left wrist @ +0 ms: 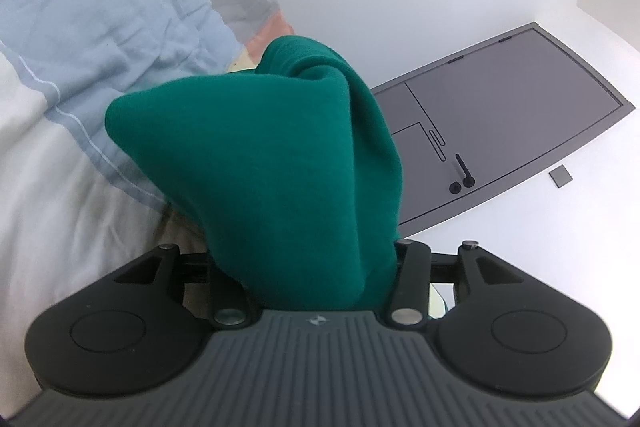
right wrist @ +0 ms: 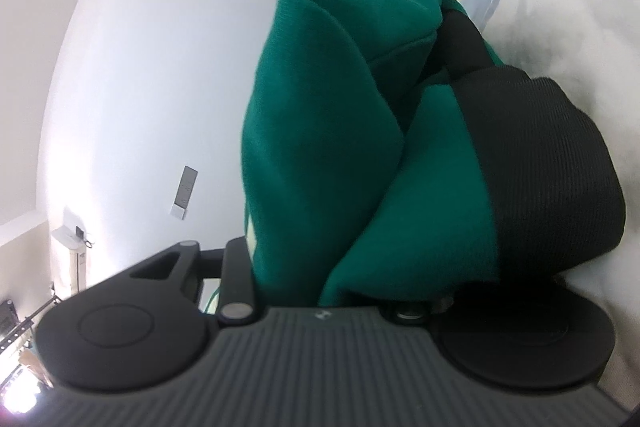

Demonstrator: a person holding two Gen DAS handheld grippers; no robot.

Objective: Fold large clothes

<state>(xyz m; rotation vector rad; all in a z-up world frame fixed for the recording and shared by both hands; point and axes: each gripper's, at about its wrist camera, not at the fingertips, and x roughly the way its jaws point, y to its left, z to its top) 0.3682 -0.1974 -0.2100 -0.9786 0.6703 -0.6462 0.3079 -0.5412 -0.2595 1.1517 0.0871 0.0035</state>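
Observation:
A green knit garment (left wrist: 256, 147) is bunched up in a peak between the jaws of my left gripper (left wrist: 304, 219), and it covers both fingers. In the right wrist view the same green garment (right wrist: 320, 131), with a black ribbed band (right wrist: 552, 163), fills the jaws of my right gripper (right wrist: 360, 235). Its fingers are also hidden under the cloth. Each gripper looks shut on a thick fold of the garment. The bundles hang close above the bed.
A patchwork bedspread (left wrist: 100, 27) in light blue, grey and white lies to the left in the left wrist view. White bedding (right wrist: 580, 7) is at the right in the right wrist view. A grey door (left wrist: 520, 107) stands in the white wall beyond. A wall panel (right wrist: 186, 191) is at the left.

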